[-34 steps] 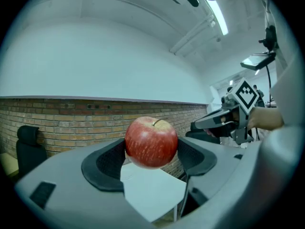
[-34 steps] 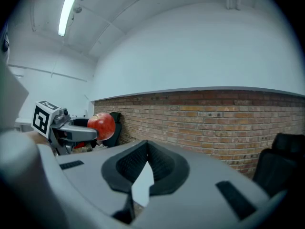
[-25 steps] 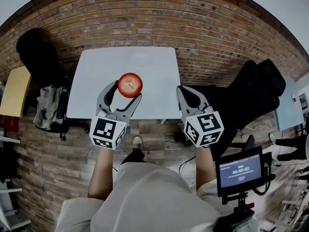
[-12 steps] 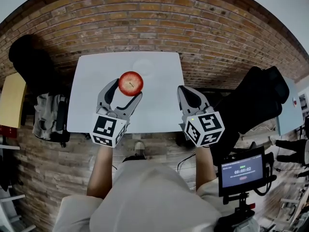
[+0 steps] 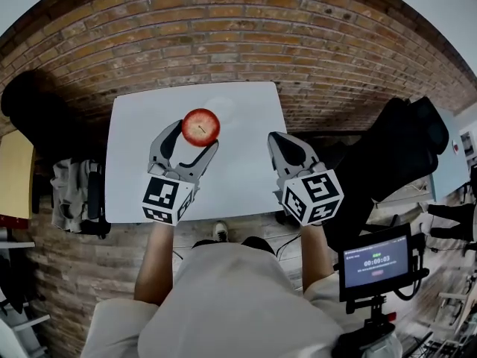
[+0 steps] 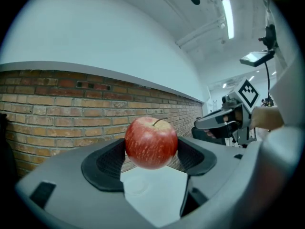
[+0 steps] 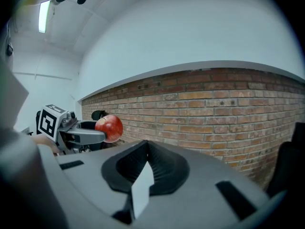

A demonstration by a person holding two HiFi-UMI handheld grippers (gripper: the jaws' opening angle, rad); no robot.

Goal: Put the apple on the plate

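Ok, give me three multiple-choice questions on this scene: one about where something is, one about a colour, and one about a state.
1. Where is the round red apple?
A) on the floor
B) between the jaws of the left tool
C) on a shelf

2. What colour is the rectangular table top?
A) white
B) black
C) green

3. How do the jaws of the right tool stand?
A) wide apart
B) closed on the apple
C) together, nothing between them

Answers:
1 B: the left gripper view shows both jaws pressing the apple's sides.
2 A: the head view shows a plain white top.
3 C: the right gripper view shows the jaws meeting, empty.
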